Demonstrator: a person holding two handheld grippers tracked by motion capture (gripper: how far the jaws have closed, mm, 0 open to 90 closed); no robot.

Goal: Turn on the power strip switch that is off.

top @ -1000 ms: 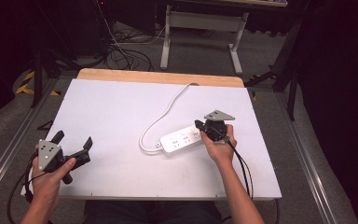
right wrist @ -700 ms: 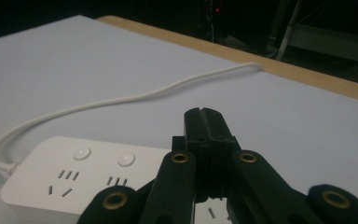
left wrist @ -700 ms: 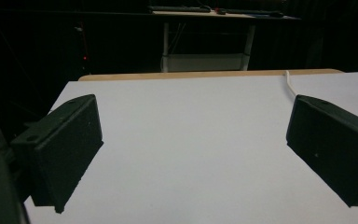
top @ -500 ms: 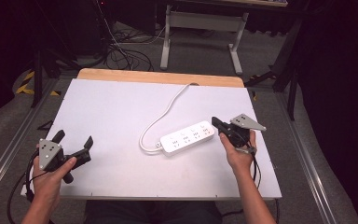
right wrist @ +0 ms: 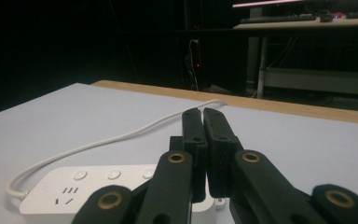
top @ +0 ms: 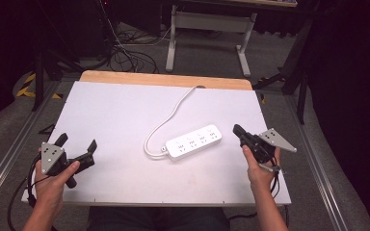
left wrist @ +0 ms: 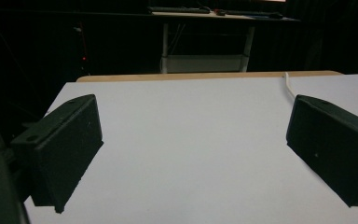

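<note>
On the counter [top: 125,110]: a white power strip [top: 193,141] is seen lying flat near the middle, slightly right of centre, its long side slanted so that the right end sits farther away.
Cable: a white cord [top: 166,120] is led from the strip's near-left end, looped leftward and then carried to the far edge of the counter, by the wooden strip [top: 166,80] there.
Right tongs [top: 236,130]: held in the right hand [top: 260,166] just right of the power strip's right end, apart from it; the jaws are pressed together with nothing between them, as is shown plainly in the right gripper view [right wrist: 203,122], where the strip [right wrist: 116,189] lies below and left of the jaws.
Left tongs [top: 77,143]: held in the left hand [top: 53,180] at the near-left corner of the counter, well apart from the strip; the jaws are spread wide and nothing is pinched, bare white counter being seen between them in the left gripper view [left wrist: 191,140].
Surroundings: a grey metal frame [top: 207,21] and dark cables [top: 125,55] are seen on the floor beyond the far edge.
</note>
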